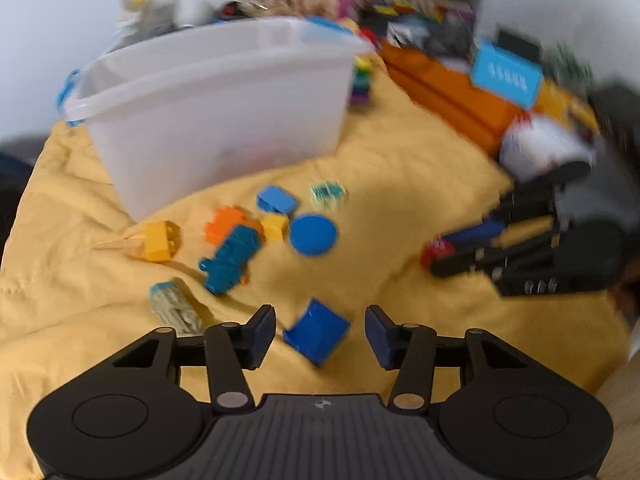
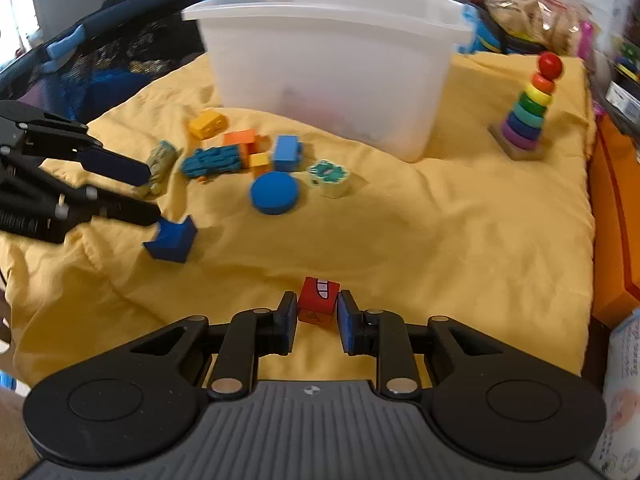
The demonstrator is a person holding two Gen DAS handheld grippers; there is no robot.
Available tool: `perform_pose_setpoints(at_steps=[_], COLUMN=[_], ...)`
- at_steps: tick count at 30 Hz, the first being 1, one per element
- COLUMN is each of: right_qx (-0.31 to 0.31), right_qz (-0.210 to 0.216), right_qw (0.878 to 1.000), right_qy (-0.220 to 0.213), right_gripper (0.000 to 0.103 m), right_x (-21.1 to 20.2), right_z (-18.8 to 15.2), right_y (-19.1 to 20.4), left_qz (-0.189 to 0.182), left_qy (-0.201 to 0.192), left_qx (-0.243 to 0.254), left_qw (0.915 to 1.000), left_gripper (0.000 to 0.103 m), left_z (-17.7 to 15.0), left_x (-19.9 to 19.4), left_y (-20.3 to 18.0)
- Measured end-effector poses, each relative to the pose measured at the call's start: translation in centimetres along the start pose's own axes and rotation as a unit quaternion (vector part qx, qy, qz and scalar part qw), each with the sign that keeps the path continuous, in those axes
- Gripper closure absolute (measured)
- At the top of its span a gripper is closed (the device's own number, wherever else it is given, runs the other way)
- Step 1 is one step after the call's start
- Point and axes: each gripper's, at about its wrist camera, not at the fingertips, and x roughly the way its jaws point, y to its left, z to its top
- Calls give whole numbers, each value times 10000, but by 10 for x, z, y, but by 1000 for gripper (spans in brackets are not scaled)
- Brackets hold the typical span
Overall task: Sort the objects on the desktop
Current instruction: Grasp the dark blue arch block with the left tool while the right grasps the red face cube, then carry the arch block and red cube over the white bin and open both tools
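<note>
Surface: yellow cloth (image 2: 440, 232), wrinkled, spread over the whole work area.
Bin: translucent white plastic tub (image 2: 332, 68) standing upright at the far side of the cloth, blue clips on its rim.
Toy cluster: just in front of the tub lie a blue round disc (image 2: 274, 193), a teal toy vehicle (image 2: 212, 162), an orange block (image 2: 240, 138) and a yellow brick (image 2: 207, 123), close together.
Left gripper (image 1: 320, 330): jaws spread, a blue curved block (image 1: 317, 331) lying on the cloth between them, pads not pressing it.
Right gripper (image 2: 318, 318): pinching a small red printed cube (image 2: 318, 302) just above the cloth.
Far right: rainbow ring stacking tower (image 2: 528, 110), upright, well apart from the cluster.
</note>
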Motion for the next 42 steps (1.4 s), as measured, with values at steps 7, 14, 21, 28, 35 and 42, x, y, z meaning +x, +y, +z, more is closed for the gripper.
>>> perform_pose_setpoints(at_steps=[7, 14, 21, 28, 35, 42], right_qx=[-4, 73, -236, -566, -608, -21], right_qz=[-78, -72, -105, -366, -639, -723], right_qw=[9999, 9999, 9993, 9910, 9812, 9896], right_qy=[111, 93, -261, -1158, -1718, -1241], right_gripper=[72, 80, 80, 80, 80, 80], right_x=[10, 13, -7, -41, -42, 8], right_z=[-5, -7, 19, 80, 139, 169], right_y=[5, 4, 10, 6, -11, -37], left_qz=[217, 84, 331, 799, 1245, 1346], left_qy=[188, -3, -727, -1629, -1891, -1130], left_qx=[267, -324, -338, -301, -181, -352], left_qw=[9992, 9994, 9962, 9829, 9739, 9838], left_gripper=[51, 58, 58, 58, 58, 58], left_z=[-4, -6, 31, 98, 150, 157], left_x=[28, 11, -37, -80, -68, 3], left_y=[-5, 5, 15, 48, 75, 98])
